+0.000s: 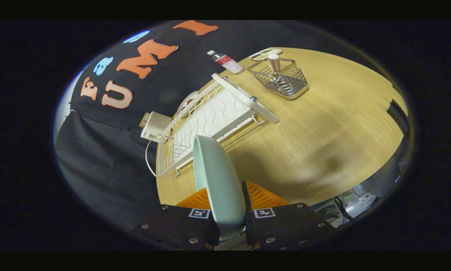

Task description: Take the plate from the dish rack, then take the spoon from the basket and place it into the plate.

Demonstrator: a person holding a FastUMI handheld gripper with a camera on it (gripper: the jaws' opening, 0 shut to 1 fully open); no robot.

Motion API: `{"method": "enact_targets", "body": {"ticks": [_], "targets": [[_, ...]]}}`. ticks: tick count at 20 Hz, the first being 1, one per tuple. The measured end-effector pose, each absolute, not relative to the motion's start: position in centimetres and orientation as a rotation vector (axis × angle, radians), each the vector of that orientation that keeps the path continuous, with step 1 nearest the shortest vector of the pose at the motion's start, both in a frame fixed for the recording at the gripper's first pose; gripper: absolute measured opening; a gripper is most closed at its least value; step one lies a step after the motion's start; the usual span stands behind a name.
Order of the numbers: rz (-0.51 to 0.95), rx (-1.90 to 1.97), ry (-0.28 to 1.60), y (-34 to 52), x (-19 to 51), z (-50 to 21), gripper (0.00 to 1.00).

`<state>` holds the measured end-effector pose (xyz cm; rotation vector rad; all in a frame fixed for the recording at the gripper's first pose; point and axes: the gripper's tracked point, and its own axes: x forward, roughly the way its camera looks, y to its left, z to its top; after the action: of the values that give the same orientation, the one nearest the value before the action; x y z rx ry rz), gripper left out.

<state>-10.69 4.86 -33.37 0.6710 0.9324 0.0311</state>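
Gripper view shows the fingers clamped on the pale green plate, held on edge above the worktop, clear of the dish rack. Spoon waits in the basket, upper centre; setting down and transfer remain.

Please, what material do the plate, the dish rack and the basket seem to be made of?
Plate, clamped on edge between the gripper fingers: probably glazed ceramic or melamine; pale green, smooth, soft sheen. Dish rack: seemingly white-coated wire with a white plastic tray; thin bars, matte. Basket: bare metal wire, likely chromed or stainless; bright reflections.
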Motion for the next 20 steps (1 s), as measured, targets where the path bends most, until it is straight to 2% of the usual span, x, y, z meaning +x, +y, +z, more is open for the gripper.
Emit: {"method": "enact_targets", "body": {"ticks": [10,14,16,20], "targets": [[0.018,0.812,1.001,6.0,-10.3,-37.6,0.28],[-0.007,0.756,1.004,4.9,-10.1,-37.7,0.33],[-0.016,0.724,0.991,4.0,-10.0,-37.1,0.4],[-0.058,0.653,0.946,1.4,-9.7,-35.6,0.63]]}}
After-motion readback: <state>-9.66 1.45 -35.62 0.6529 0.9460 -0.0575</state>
